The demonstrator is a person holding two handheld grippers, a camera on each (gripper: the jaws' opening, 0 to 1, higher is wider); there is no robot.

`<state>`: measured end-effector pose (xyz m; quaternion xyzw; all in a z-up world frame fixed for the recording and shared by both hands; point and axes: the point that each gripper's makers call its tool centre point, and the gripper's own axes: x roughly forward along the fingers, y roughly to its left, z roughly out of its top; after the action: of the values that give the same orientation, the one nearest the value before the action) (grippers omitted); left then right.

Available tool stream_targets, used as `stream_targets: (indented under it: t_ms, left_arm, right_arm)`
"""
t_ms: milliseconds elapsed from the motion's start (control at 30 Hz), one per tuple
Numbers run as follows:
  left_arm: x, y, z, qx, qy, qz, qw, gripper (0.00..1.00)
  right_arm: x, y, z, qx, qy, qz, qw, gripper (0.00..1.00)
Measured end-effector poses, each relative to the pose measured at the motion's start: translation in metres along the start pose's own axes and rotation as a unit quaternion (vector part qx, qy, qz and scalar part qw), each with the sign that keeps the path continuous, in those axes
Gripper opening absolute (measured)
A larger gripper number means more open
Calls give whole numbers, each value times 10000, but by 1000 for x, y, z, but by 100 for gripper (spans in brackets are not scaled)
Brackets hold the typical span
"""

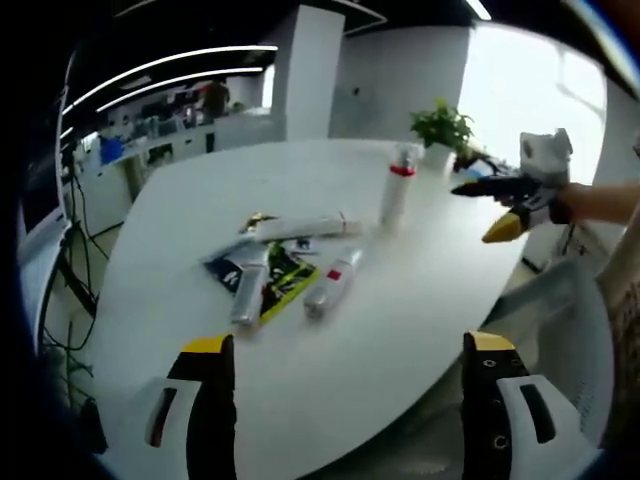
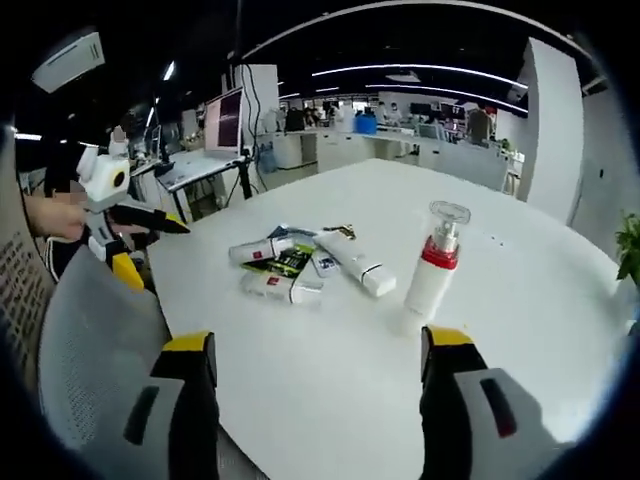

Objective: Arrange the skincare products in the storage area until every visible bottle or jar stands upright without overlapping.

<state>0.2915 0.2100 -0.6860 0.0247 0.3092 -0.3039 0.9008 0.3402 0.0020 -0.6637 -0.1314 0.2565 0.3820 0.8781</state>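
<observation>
Right gripper view showed 1 pump bottle (image 2: pixel 434 263) upright on the tabletop (image 2: pixel 520 330), several tubes (image 2: pixel 300 262) lying flat, both hand-held grippers (image 2: pixel 318 350) (image 1: pixel 350 345) spread apart, empty.

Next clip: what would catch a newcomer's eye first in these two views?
The tall white pump bottle with a red collar and clear cap, the one product upright on the round white table. Beside it, a jumble of white tubes lying flat over a black and yellow-green packet near the table's middle. Both yellow-tipped grippers hang open at the table's edge, left and right.
</observation>
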Motion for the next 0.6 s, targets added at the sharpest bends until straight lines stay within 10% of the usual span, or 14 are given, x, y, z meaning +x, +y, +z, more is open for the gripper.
stream_targets:
  t_ms: [600]
  left_arm:
    - [0,1,1,-94,-52,0,9999,93]
  right_arm:
    - [47,-14,36,-840,389,462,9946,82]
